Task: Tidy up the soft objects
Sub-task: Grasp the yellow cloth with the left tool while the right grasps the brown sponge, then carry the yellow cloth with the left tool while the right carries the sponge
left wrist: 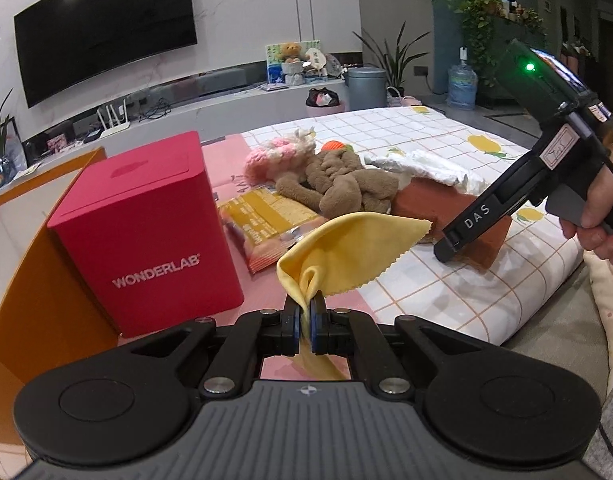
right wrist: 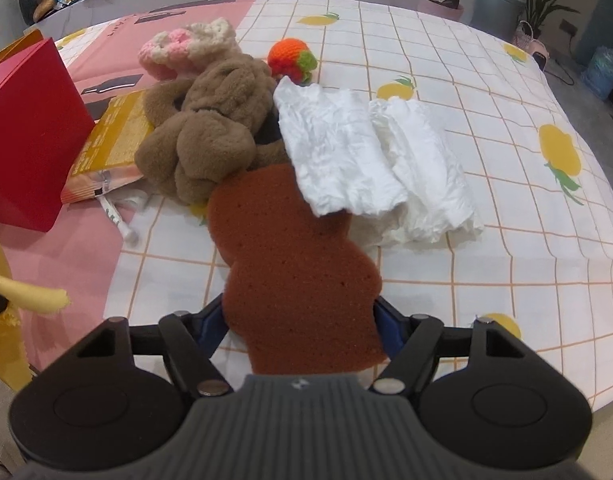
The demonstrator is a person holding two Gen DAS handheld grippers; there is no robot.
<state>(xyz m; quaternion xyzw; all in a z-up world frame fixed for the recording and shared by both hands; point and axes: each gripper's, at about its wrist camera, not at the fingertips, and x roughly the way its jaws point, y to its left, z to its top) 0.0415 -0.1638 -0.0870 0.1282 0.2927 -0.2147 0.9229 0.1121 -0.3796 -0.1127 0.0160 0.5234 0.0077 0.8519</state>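
Mid-sorting, the left gripper (left wrist: 305, 322) pinched a yellow cloth (left wrist: 354, 252) beside the red Wonderlab box (left wrist: 146, 236), the right gripper (right wrist: 302, 332) squeezed the brown sponge (right wrist: 294, 256), likely needing lifting next.

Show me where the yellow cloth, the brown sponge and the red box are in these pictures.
yellow cloth (left wrist: 358, 248), left wrist view, on its flat spread part above the jaws.
brown sponge (right wrist: 290, 264), right wrist view, on the middle of its top face.
red box (left wrist: 146, 236), left wrist view, on its front face.
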